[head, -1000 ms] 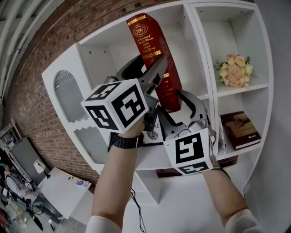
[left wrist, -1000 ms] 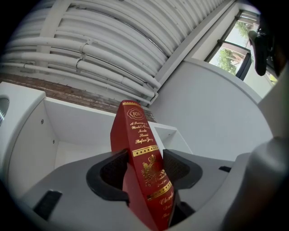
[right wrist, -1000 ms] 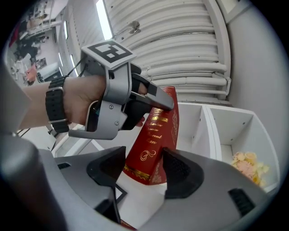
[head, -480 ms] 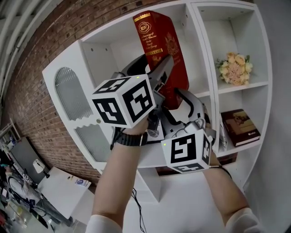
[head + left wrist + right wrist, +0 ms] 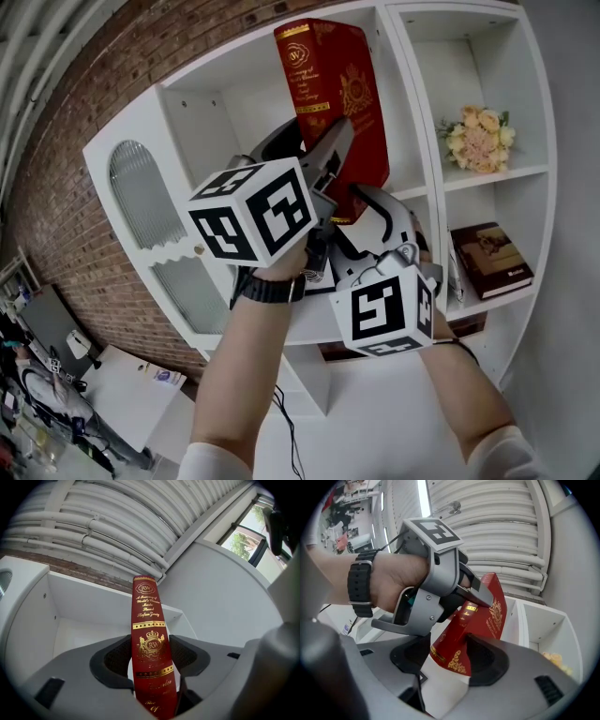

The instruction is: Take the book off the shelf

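Observation:
A tall red book with gold print (image 5: 333, 84) stands nearly upright in front of the upper opening of the white shelf unit (image 5: 412, 122). Both grippers hold it. My left gripper (image 5: 330, 155) is shut on its spine. In the left gripper view the spine (image 5: 150, 634) runs up between the two dark pads (image 5: 115, 660) of the left gripper (image 5: 151, 656). My right gripper (image 5: 354, 217) grips the book's lower end from below. In the right gripper view that bottom corner (image 5: 459, 656) sits between the jaws of the right gripper (image 5: 447, 660), beneath the left gripper (image 5: 473, 597).
A bunch of pale flowers (image 5: 480, 141) stands in the right-hand compartment. Below it a brown book (image 5: 492, 258) lies flat. A cupboard door with an arched glass pane (image 5: 141, 197) is at the shelf's left. A brick wall (image 5: 56, 169) runs behind. Desks stand far below on the left.
The book has swung from a lean to nearly upright and shifted slightly right and up. Both grippers moved with it and kept their hold.

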`<action>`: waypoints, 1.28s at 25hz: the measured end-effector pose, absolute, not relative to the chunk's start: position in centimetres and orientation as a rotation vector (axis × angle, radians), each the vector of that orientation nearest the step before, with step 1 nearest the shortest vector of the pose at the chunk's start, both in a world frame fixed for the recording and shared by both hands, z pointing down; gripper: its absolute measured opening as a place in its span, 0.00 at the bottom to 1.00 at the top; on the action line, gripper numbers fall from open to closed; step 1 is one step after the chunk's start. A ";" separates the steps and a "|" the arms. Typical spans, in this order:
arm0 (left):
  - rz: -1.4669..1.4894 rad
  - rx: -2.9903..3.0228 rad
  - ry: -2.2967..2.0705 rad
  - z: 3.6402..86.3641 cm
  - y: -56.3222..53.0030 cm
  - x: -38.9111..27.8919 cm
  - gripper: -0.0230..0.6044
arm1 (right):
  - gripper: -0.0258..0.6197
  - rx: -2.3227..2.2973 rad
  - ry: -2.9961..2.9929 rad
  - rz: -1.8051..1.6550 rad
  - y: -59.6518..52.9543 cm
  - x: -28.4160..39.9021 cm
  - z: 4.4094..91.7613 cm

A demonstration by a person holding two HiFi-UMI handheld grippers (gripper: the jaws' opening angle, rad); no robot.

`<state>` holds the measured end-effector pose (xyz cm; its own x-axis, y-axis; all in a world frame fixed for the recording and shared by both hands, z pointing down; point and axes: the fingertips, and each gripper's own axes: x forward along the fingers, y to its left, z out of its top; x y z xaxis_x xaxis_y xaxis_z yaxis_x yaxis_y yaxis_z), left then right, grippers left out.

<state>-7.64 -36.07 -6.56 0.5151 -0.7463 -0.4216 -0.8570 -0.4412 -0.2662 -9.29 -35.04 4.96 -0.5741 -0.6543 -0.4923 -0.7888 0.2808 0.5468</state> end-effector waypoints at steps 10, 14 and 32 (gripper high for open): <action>0.419 -2.329 1.265 -5.8 -32.9 -9.5 0.44 | 0.42 -1.223 2.389 1.272 -31.6 -10.7 6.2; 0.453 -2.350 1.242 -4.8 -31.1 -11.0 0.44 | 0.42 -1.157 2.427 1.282 -29.9 -11.8 7.5; 0.587 -2.379 1.132 1.0 -20.4 -18.1 0.44 | 0.40 -0.871 2.558 0.907 -20.8 -15.4 12.3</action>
<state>-18.10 -20.44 0.96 0.5753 -0.6104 -0.5445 -0.7966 -0.5692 -0.2036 -15.43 -20.81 12.26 -0.7751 -0.4459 -0.4477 -0.6283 0.6189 0.4713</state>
